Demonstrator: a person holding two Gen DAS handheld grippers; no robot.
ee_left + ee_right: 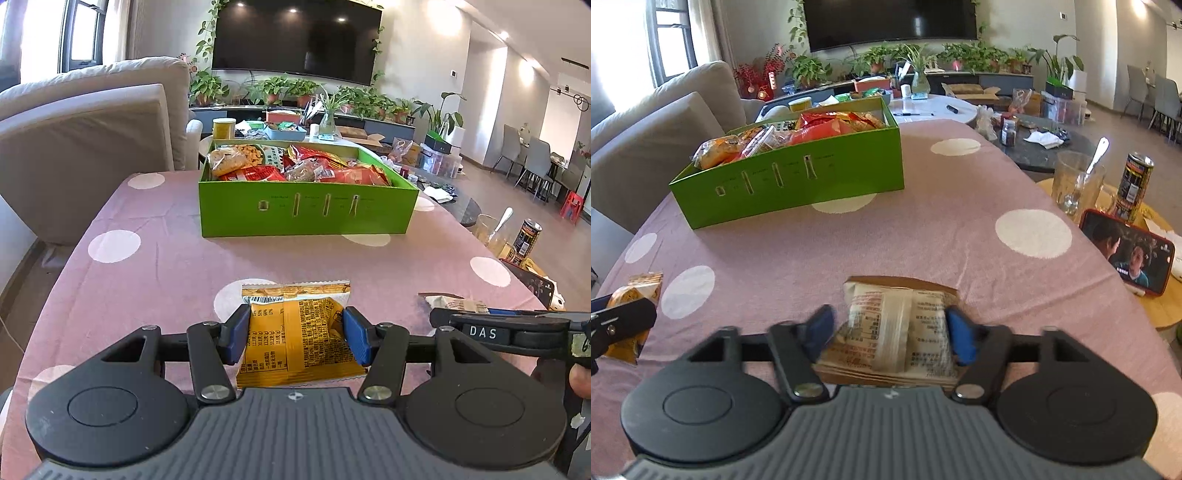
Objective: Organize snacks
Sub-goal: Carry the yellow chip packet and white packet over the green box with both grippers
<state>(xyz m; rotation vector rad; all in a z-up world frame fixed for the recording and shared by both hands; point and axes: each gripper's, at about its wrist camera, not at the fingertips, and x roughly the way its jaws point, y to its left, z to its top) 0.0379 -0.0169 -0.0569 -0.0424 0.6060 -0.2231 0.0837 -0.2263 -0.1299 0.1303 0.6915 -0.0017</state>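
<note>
My left gripper (295,334) is clamped on an orange snack packet (295,332), blue pads pressing its two side edges; the packet's long axis runs straight ahead along my fingers, its crimped far seam pointing toward the green box (306,210); my right gripper (890,332) has a pale tan snack packet (897,328) between its pads, which appear to press its sides, though the left pad is blurred; that packet also lies lengthwise ahead; the box sits beyond both on the pink dotted tablecloth (923,236), well apart, directly ahead of the left and ahead-left of the right, so I judge the left hand better lined up for it; both wrappers are thin crinkly film, soft and likely to buckle under pressure; the box is rigid card, open-topped, already heaped with glossy red and orange bags.
</note>
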